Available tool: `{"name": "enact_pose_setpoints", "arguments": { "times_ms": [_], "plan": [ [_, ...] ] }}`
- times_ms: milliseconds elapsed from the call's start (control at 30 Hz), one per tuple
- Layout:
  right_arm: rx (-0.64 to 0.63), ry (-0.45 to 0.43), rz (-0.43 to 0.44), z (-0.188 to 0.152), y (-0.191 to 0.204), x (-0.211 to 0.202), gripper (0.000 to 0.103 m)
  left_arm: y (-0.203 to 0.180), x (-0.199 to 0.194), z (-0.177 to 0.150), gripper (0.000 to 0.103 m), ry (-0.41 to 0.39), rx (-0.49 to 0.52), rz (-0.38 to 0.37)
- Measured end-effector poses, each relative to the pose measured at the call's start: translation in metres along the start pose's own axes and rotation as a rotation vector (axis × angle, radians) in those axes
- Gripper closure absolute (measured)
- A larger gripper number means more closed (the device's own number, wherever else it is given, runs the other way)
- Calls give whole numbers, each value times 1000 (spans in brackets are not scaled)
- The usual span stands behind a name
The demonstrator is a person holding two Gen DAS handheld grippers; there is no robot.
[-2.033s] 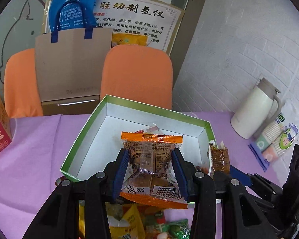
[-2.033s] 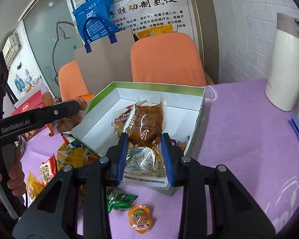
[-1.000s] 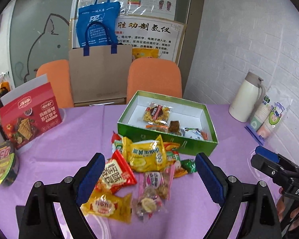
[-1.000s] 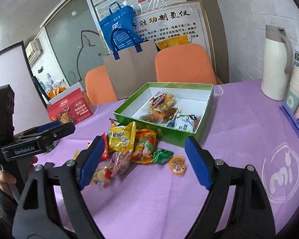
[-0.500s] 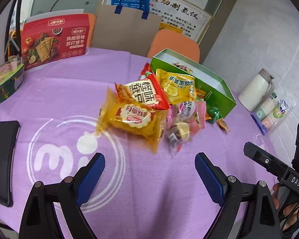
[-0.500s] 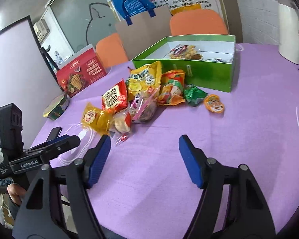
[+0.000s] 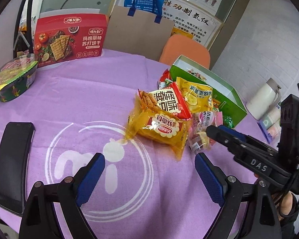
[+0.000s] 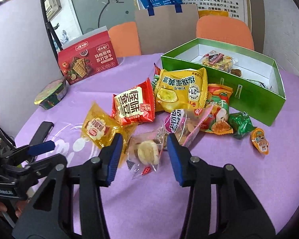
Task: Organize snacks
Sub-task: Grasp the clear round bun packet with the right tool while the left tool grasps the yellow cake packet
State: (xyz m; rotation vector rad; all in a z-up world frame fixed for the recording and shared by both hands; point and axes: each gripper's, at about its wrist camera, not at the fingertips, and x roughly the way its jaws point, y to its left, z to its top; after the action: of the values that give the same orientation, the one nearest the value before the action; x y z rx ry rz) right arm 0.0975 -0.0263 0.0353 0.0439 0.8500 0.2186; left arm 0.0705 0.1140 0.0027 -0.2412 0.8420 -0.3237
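I held both tongs apart: my right gripper [image 8: 143, 154] straddled the clear cookie pack [image 8: 146, 152], its long axis toward the box [image 8: 225, 87]; my left gripper [image 7: 149, 175] hovered empty.

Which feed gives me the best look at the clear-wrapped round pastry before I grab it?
Right wrist view. The clear-wrapped round pastry lies unobstructed on the purple tablecloth, framed by the open right claw. In the left wrist view the right claw covers part of it, leaving a sliver beside the orange soft-bread pack.
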Motion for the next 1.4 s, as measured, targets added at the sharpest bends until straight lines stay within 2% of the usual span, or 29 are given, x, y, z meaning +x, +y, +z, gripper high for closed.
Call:
{"name": "enact_pose_setpoints", "arguments": {
  "times_ms": [67,133,167,333,533,567,600,633,700,867,1000,1100,1167,1300,1400],
  "plan": [
    [2,41,2,-2,-2,14,56,1,4,6,10,7,4,1],
    [10,71,30,-8,-5,19,65,1,11,14,10,17,4,6],
    [16,61,34,-10,-7,16,66,2,16,18,10,21,0,5],
    [12,79,54,-24,-15,-5,67,-2,42,40,10,44,-37,-2],
    [42,85,69,-47,-27,-33,66,-9,77,58,10,77,-9,81],
    [45,83,65,-49,-29,-37,65,-9,80,56,13,86,-3,75],
    [48,81,64,-51,-29,-39,65,-9,81,52,23,95,1,68],
    [56,78,68,-53,-32,-41,65,-8,81,48,26,107,-1,55],
    [77,79,80,-55,-35,-44,65,-7,75,40,27,108,-15,33],
    [81,77,91,-61,-37,-52,64,-4,50,17,27,95,-21,46],
    [97,73,104,-63,-38,-53,64,3,37,2,19,92,-49,34],
    [113,76,108,-65,-40,-53,58,10,27,-5,19,98,-95,20],
    [119,87,108,-67,-39,-53,51,12,19,-8,19,101,-101,33],
    [129,97,117,-71,-41,-51,50,7,2,-16,18,98,-69,73],
    [134,97,119,-71,-41,-50,50,4,-4,-21,18,104,-68,59]
  ]
}}
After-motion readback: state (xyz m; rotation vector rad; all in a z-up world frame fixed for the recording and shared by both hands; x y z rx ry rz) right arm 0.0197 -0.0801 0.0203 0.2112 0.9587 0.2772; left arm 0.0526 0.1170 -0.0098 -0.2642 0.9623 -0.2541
